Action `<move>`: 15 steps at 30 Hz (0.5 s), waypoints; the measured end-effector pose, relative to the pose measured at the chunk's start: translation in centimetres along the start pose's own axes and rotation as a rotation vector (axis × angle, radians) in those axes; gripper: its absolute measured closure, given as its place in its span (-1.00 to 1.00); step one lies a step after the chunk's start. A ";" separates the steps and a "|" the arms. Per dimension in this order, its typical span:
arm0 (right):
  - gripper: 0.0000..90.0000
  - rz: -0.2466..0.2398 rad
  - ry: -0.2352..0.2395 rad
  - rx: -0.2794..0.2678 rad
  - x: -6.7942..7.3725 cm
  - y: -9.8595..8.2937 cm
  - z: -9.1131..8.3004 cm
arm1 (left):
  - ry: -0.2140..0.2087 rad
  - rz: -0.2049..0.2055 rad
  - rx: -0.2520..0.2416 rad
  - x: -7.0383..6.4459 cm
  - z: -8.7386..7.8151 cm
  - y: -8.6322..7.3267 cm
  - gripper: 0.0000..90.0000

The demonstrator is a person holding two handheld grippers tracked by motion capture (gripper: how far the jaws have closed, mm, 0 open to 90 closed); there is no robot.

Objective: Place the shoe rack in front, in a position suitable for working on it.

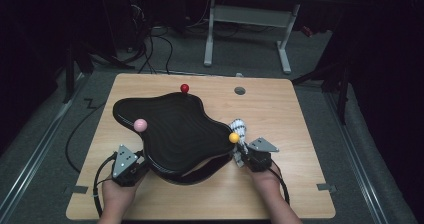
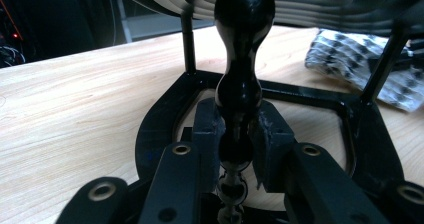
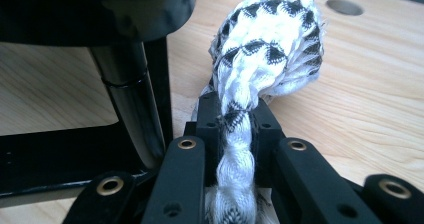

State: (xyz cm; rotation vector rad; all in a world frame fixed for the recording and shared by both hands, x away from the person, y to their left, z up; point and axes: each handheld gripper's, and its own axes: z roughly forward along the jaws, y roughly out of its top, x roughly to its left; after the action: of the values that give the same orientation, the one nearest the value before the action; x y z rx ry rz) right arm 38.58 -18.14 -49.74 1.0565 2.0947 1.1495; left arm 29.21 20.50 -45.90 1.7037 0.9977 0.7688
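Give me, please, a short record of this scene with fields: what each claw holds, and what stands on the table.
left claw: shut on a black post of the rack
right claw: shut on a black-and-white cloth
rack: black, wavy top, on the table
knobs on rack: red, pink, yellow
cloth position: beside the rack's right edge, by the yellow knob

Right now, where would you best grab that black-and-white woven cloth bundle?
At its twisted narrow neck, from the person's side. The black-and-white woven cloth bundle bulges at the far end and narrows into a rope-like twist, where the right tool is clamped, beside the black wavy stand.
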 end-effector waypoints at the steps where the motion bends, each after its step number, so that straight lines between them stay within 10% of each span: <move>1: 0.78 -0.003 0.006 0.003 0.1 0.0 0.3 | 0.001 0.001 0.003 0.0 0.1 0.1 0.65; 15: 0.79 -0.028 -0.012 -0.007 -0.1 -0.7 -1.8 | -0.014 -0.041 -0.032 -0.2 4.2 1.1 0.65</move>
State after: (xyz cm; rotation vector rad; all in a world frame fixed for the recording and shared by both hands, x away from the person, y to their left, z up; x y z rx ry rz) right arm 37.07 -19.23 -49.41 1.0249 2.0884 1.1334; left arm 32.97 18.32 -46.19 1.6543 1.0029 0.7410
